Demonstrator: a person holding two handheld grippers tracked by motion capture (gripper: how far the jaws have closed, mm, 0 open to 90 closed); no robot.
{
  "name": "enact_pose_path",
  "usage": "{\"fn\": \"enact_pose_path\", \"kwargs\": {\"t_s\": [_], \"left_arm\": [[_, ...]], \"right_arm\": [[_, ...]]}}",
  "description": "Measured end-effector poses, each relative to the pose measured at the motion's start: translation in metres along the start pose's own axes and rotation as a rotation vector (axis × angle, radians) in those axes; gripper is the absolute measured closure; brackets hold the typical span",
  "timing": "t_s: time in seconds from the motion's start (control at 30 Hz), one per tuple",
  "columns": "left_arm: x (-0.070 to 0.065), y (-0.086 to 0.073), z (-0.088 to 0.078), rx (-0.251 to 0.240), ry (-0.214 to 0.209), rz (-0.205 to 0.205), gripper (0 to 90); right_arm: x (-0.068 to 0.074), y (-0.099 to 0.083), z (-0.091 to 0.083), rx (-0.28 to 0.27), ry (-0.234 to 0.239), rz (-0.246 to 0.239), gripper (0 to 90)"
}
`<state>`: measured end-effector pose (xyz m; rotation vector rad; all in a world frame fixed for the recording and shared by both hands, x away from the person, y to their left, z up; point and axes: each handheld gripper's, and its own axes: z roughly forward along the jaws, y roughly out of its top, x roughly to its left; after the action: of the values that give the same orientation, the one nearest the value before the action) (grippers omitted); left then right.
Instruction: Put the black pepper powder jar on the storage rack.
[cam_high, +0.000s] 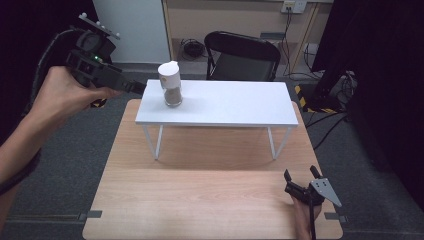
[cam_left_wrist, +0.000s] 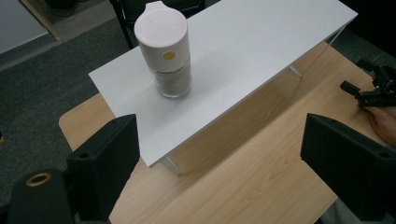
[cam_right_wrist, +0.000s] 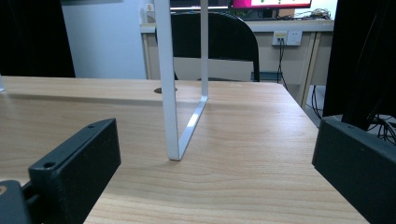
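My left gripper (cam_high: 134, 87) stands with its two black jaws wide apart and nothing between them; in the left gripper view the gap between them frames the clear glass jar with a tall white cap (cam_left_wrist: 166, 51), which I neither touch nor hold. The jar stands upright near the left end of the white rectangular shelf on thin white metal legs (cam_high: 235, 102), and my left jaws are raised just off that end, pointing toward it. My left hand (cam_high: 62, 95) grips the tool from behind, forearm coming up from the lower left. My right gripper (cam_high: 301, 181) rests low at the near right corner of the light wooden table (cam_high: 200, 200), jaws spread and empty, looking level across the wood at one white leg (cam_right_wrist: 175, 93) of the shelf. Beyond the table stand a black folding chair (cam_high: 243, 55) on grey carpet, a pale wall and trailing cables.
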<state>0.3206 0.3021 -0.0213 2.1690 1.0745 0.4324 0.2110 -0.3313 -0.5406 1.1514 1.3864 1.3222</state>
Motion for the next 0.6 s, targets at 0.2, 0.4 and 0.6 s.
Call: {"fn": "enact_pose_path", "kwargs": {"t_s": [0.2, 0.4, 0.6], "left_arm": [[0.0016, -0.0001, 0.0003, 0.000, -0.002, 0.000, 11.4], [0.0019, 0.0003, 0.0005, 0.000, -0.003, 0.000, 11.4], [0.0018, 0.0003, 0.0020, 0.002, -0.005, 0.002, 11.4]], "right_arm": [[0.0003, 0.0002, 0.0000, 0.001, -0.002, -0.002, 1.2], [0.0005, 0.0002, -0.0001, 0.001, -0.003, -0.001, 1.2], [0.0004, 0.0000, -0.0002, 0.000, -0.003, 0.001, 1.2]]}}
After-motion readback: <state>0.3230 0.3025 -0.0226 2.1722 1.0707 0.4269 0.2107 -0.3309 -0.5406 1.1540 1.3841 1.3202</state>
